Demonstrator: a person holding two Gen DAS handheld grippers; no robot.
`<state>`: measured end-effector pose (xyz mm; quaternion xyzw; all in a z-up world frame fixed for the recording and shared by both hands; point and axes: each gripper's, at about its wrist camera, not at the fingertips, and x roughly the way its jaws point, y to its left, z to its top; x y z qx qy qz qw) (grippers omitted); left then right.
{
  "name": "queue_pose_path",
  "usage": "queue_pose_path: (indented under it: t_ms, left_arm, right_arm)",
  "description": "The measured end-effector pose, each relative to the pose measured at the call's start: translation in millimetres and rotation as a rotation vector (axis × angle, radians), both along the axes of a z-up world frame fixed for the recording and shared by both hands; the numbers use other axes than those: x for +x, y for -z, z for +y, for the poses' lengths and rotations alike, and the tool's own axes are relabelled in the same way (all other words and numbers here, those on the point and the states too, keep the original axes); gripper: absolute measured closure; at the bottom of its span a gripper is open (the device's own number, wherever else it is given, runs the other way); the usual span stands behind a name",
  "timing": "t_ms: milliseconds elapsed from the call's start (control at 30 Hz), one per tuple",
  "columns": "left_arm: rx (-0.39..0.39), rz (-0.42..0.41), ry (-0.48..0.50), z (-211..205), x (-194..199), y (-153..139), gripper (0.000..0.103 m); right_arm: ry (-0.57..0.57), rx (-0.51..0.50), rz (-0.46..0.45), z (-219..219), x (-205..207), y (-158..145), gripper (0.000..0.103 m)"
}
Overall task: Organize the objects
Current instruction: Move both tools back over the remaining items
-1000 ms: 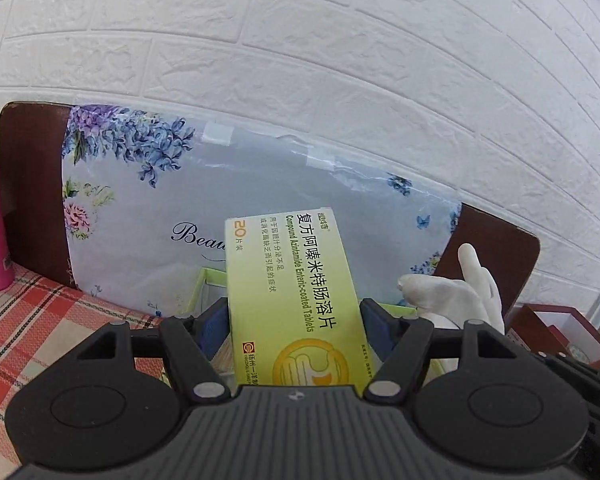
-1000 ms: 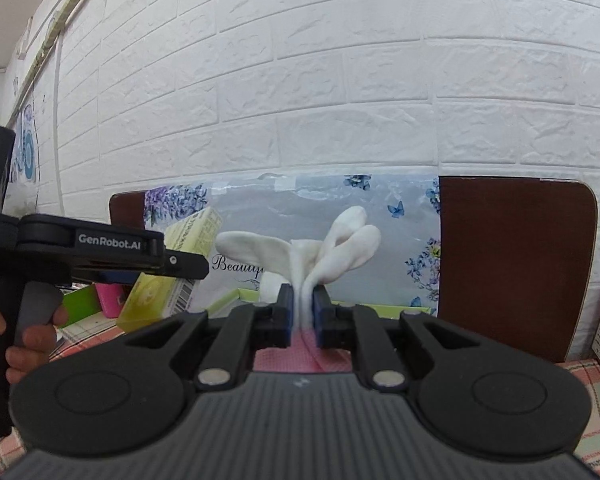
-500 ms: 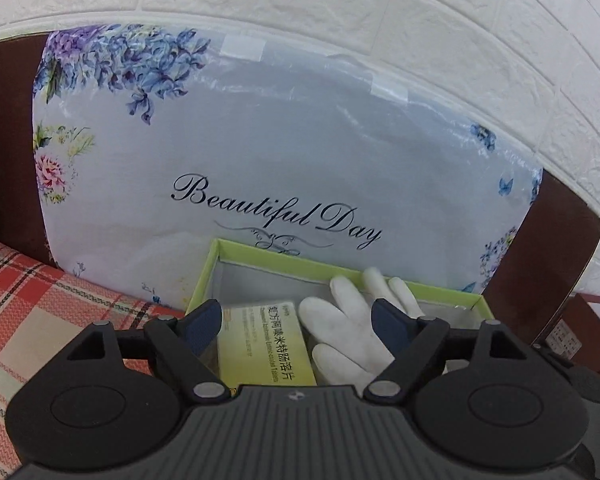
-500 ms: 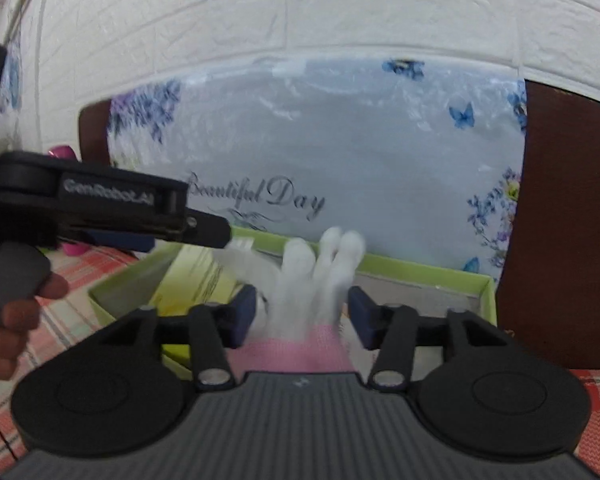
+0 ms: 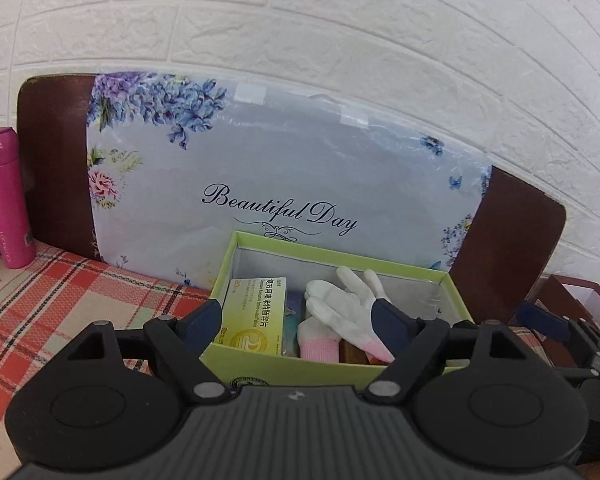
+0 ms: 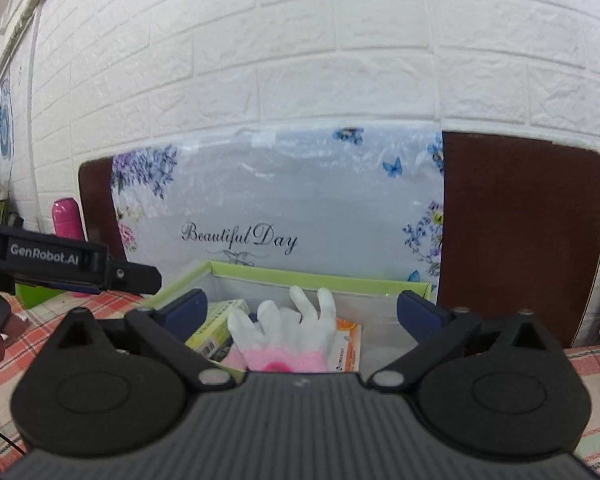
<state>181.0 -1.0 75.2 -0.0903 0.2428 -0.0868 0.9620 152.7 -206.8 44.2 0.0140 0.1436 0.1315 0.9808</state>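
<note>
Both items have gone from held to dropped: a second ago the left gripper (image 5: 296,320) pinched the yellow medicine box (image 5: 256,312) upright and the right gripper (image 6: 302,308) was clamped on the white glove (image 6: 288,328). Now both lie inside the green box (image 5: 332,364), medicine box at the left, glove beside it on top of other packets.

Left fingers (image 5: 204,322) spread wide, nothing between the pads. Right fingers (image 6: 186,308) opening, at full spread; the glove lies below and between them, untouched.

Risks, as judged: the glove's pink cuff sits at the near wall, close under the right gripper, so a careless withdrawal could snag the fabric and drag it out. The left gripper hangs over the near rim; a low pull-back could knock the light cardboard box across the cloth.

Surface: tabletop (image 5: 60,300) under a red plaid cloth. A floral board reading "Beautiful Day" (image 5: 280,184) leans against a white brick-pattern wall (image 5: 340,40) just behind the box. Pink bottle (image 5: 6,200) stands far left.
</note>
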Motion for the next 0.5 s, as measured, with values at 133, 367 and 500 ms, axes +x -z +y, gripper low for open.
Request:
queue_pose_path:
  t_ms: [133, 367, 500]
  left_arm:
    - [0.003, -0.023, 0.010, 1, -42, -3, 0.018]
    - [-0.013, 0.040, 0.015, 1, -95, 21, 0.018]
    - [-0.015, 0.109, 0.008, 1, -111, 43, 0.018]
  right_arm:
    - [0.003, 0.026, -0.012, -10, -38, -11, 0.000]
    - [0.021, 0.018, -0.003, -20, -99, -3, 0.000]
    - [0.030, 0.044, 0.044, -24, -124, 14, 0.000]
